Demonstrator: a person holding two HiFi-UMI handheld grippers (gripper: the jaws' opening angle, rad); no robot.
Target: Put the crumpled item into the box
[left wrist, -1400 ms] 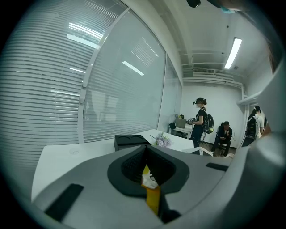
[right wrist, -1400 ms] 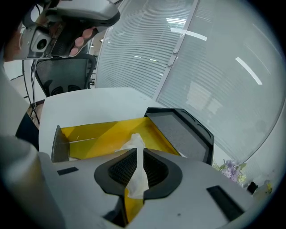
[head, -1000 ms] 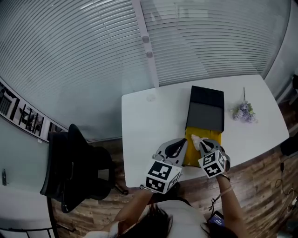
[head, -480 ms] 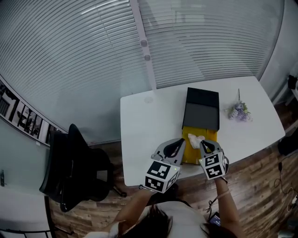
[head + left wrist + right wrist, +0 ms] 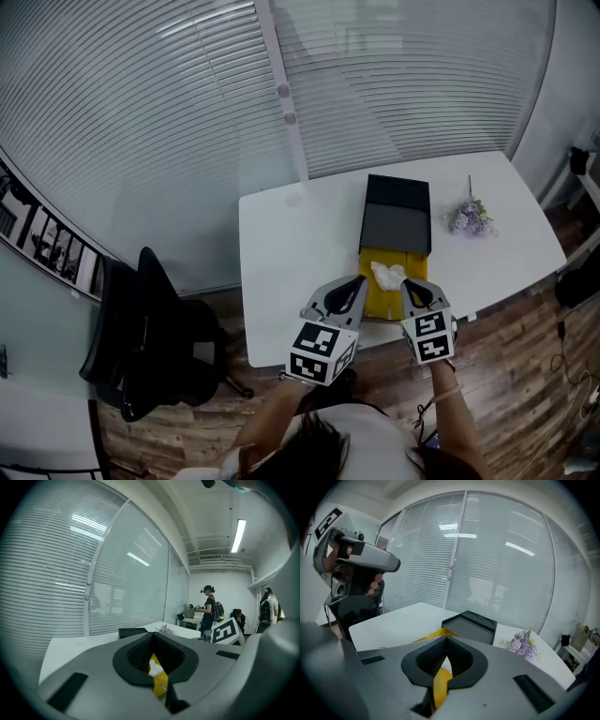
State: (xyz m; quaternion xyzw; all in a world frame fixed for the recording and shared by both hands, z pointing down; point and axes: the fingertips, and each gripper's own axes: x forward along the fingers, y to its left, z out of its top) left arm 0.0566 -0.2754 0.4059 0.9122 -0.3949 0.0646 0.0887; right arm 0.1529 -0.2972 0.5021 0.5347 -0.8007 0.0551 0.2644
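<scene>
The crumpled white item [image 5: 386,275] lies inside the open yellow box [image 5: 380,302] near the table's front edge. A black lid [image 5: 396,216] sits just behind the box, touching it. My left gripper [image 5: 361,280] hangs at the box's left side and my right gripper [image 5: 410,284] at its right, just short of the crumpled item. Both jaws stand shut with nothing in them. The left gripper view shows the crumpled item [image 5: 154,669] and yellow box [image 5: 161,685] through the slit between its jaws. Only yellow box [image 5: 439,686] shows past my right gripper [image 5: 445,645].
A sprig of purple flowers [image 5: 466,217] lies on the white table [image 5: 295,253] right of the lid. A black office chair [image 5: 150,323] stands on the wood floor to the left. Window blinds run behind the table. People stand far off [image 5: 209,609].
The crumpled item, which sat at my right gripper's tips a second ago, now lies free in the yellow box. Both grippers have drawn back slightly toward me.
</scene>
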